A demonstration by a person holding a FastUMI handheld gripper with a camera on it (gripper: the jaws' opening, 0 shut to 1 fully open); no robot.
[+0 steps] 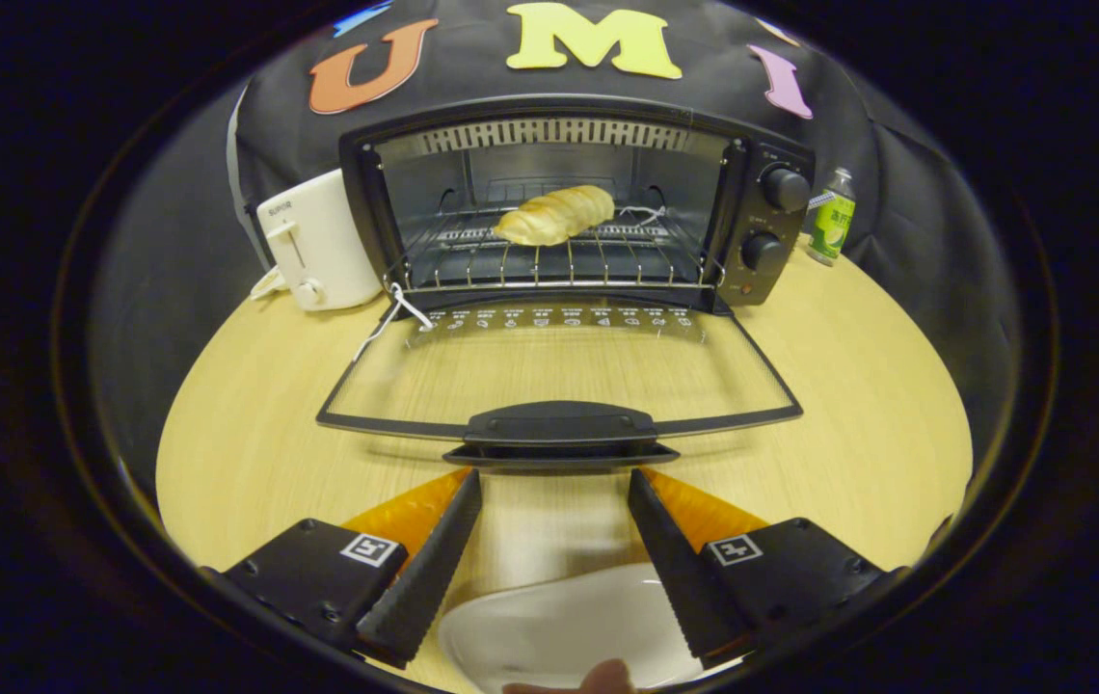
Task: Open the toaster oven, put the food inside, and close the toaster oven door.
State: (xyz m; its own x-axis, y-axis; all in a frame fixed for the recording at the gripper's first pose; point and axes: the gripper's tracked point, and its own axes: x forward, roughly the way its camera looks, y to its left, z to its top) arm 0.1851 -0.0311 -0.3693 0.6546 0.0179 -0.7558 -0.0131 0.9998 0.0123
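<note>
Nearest to you, a white plate lies on the wooden table, showing below and between the fingers, and what looks like a fingertip pokes in at its near rim, though the view is too blurred there to be sure. Your gripper has its jaws spread wide apart with nothing held between them. The tips sit just short of the door handle, one on either side of it.

Just ahead, the toaster oven's glass door is folded fully down and lies flat over the table, handle toward you. A white string trails from the door's left hinge corner. Beyond it, the toaster oven stands open, and the bread roll rests on the wire rack inside, toward the back. Two knobs sit on the oven's right panel. To the left, just beside the oven, stands a white toaster. At the far right is a small green bottle.
</note>
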